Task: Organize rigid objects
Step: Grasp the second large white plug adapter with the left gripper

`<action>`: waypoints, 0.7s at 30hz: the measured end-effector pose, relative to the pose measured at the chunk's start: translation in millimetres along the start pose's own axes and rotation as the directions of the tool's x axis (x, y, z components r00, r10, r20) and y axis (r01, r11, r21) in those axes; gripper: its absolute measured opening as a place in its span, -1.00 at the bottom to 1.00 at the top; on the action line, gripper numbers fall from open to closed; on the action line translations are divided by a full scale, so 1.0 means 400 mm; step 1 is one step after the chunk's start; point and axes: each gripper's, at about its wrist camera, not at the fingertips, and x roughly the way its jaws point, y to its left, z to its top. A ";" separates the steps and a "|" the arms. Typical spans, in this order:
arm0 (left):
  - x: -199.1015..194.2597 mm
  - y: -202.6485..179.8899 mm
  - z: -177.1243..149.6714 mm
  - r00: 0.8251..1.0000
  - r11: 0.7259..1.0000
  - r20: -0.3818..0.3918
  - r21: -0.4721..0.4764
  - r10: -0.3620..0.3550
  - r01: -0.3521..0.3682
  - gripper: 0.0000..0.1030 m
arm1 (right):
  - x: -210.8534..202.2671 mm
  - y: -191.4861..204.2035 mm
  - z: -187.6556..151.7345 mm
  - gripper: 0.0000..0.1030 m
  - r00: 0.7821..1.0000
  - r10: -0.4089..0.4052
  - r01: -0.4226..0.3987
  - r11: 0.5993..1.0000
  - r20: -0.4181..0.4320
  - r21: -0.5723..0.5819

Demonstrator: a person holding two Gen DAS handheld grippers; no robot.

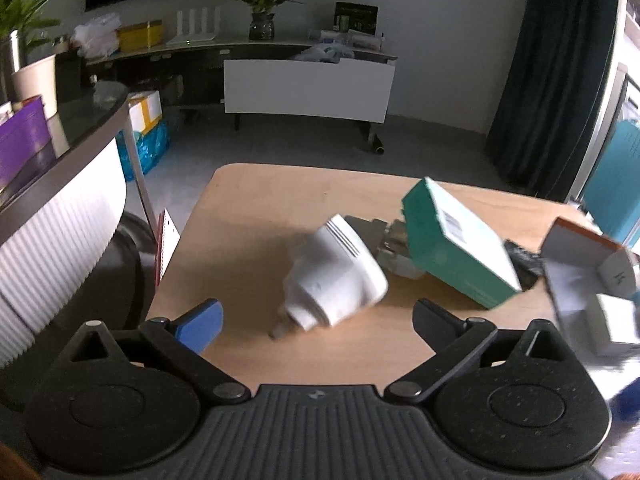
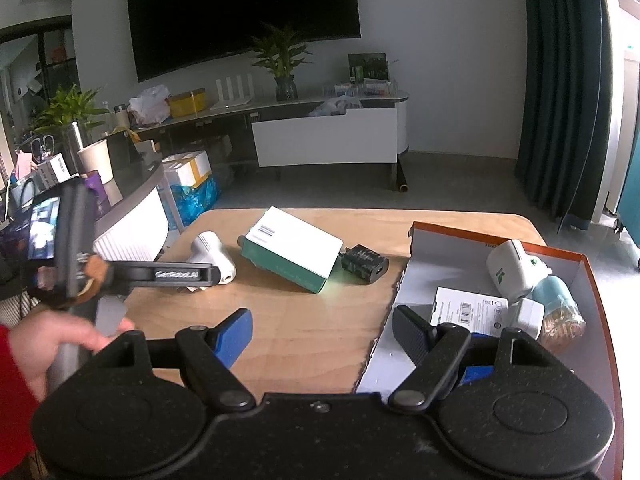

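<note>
jaws of left gripper (image 1: 318, 316) and right gripper (image 2: 322, 334) spread wide, empty; white plastic adapter (image 1: 334, 276), teal cardboard carton (image 1: 456, 242), black charger (image 2: 365, 265) unsorted on wooden bench (image 2: 312, 332), several items already in orange-rimmed box (image 2: 592, 280).

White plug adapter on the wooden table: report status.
Left claw open, empty. Right claw open, empty. White plug adapter lies loose. Green-and-white cardboard box close behind.

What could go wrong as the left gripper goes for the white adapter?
1. The white adapter lies tilted with rounded sides; the open left gripper might make it roll or slip.
2. The green box and a plug behind the adapter sit close; a push may shove them.
3. The cardboard tray already looks crowded.
</note>
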 end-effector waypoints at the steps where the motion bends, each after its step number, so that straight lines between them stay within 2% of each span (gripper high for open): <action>1: 0.013 0.001 0.002 1.000 1.000 0.000 0.004 -0.007 0.007 1.00 | 0.004 -0.001 -0.001 0.77 1.000 -0.001 0.001 1.000 -0.003 0.001; 10: 0.088 -0.013 0.005 1.000 0.998 -0.009 0.056 -0.024 0.025 1.00 | 0.046 0.002 0.003 0.77 1.000 -0.004 0.004 1.000 -0.026 0.002; 13: 0.093 -0.018 0.000 0.999 0.996 0.003 0.079 -0.048 0.048 0.79 | 0.058 0.008 0.008 0.77 0.999 -0.003 0.003 1.000 -0.032 -0.014; 15: 0.087 -0.020 -0.002 0.998 0.994 0.025 0.090 -0.057 0.055 0.29 | 0.064 0.011 0.014 0.77 0.999 0.003 -0.004 0.999 -0.035 -0.033; 21: 0.057 -0.017 -0.014 0.995 0.992 0.016 0.090 -0.094 0.092 0.30 | 0.088 0.020 0.047 0.77 0.999 0.019 -0.022 0.995 -0.032 -0.094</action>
